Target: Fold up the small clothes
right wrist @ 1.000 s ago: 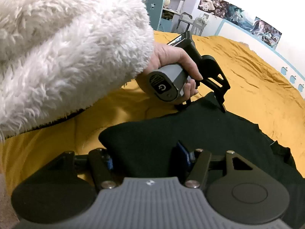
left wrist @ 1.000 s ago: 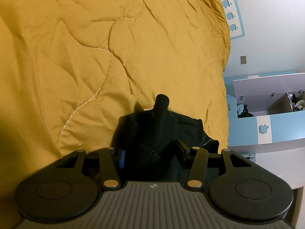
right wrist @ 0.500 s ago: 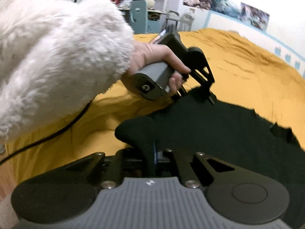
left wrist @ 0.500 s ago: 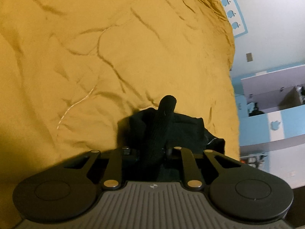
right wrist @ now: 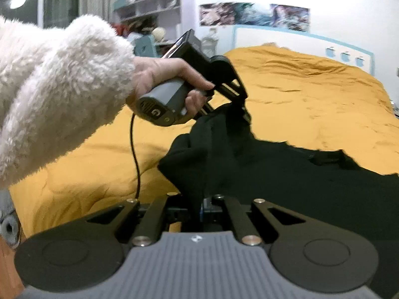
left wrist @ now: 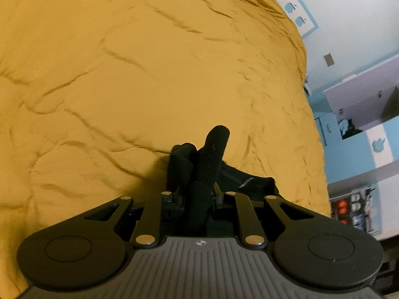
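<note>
Two hand-held grippers, both clamped on one black garment (right wrist: 286, 174) over the mustard-yellow quilt (left wrist: 149, 74) of a bed. Left hand-held gripper (left wrist: 197, 196): jaws drawn narrow, pinching a ribbed black fold that sticks up past the fingertips and tilts slightly right. Same left hand-held gripper (right wrist: 237, 107) in the right wrist view, gripped by a bare hand (right wrist: 169, 79) emerging from a fluffy white sleeve (right wrist: 57, 87), a thin black cable (right wrist: 134, 154) hanging below the handle. Right hand-held gripper (right wrist: 199, 204): jaws likewise nearly together, biting a raised edge of the garment close to the lens. Between the two grips, cloth lifted off the quilt in a bunched ridge; to the right, the rest of the garment spread flat on the bed. Beyond the bed edge, a white wall with blue apple stickers (right wrist: 345, 56), posters (right wrist: 254, 15) higher up, blue-and-white cabinets (left wrist: 369, 134) to the side.
</note>
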Demonstrator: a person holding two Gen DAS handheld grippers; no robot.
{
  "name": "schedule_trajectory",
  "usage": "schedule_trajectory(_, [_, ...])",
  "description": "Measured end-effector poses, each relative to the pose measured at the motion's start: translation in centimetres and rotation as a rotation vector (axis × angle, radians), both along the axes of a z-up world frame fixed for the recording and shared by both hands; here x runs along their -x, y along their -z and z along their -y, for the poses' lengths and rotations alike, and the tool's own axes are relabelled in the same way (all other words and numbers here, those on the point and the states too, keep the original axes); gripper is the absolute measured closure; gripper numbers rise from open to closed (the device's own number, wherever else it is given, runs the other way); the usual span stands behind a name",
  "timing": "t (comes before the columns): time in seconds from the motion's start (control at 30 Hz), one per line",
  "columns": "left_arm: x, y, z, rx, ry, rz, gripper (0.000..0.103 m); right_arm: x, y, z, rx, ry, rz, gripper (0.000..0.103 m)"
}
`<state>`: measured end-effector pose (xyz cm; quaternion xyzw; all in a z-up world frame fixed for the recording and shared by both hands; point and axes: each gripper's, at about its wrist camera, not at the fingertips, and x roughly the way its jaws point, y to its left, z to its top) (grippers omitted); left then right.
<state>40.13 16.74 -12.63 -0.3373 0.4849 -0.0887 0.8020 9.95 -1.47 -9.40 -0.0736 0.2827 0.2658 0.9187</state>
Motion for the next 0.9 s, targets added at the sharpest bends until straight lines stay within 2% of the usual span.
schedule_trajectory(0.17, [-1.1,-2.2,5.3,-0.087,0.047,0.010,0.085,0.1,-1.3,4.8,-0.064,0.096,0.006,0.103])
schedule_trajectory(0.33, [-1.8,-2.9,11.1,-0.117,0.112,0.018,0.085,0.5,-1.5,10.0,-0.120,0.195,-0.006,0.103])
schedule_trajectory(0.67, [-4.0,-2.5,24.4,-0.173,0.249,0.008,0.085,1.4,-1.2,20.2,-0.211,0.370,-0.008,0.103])
schedule_trajectory(0.9, [-5.0,-0.9,30.2,-0.187,0.277,-0.011,0.085,0.6,0.8,27.8,-0.312,0.533,-0.046,0.103])
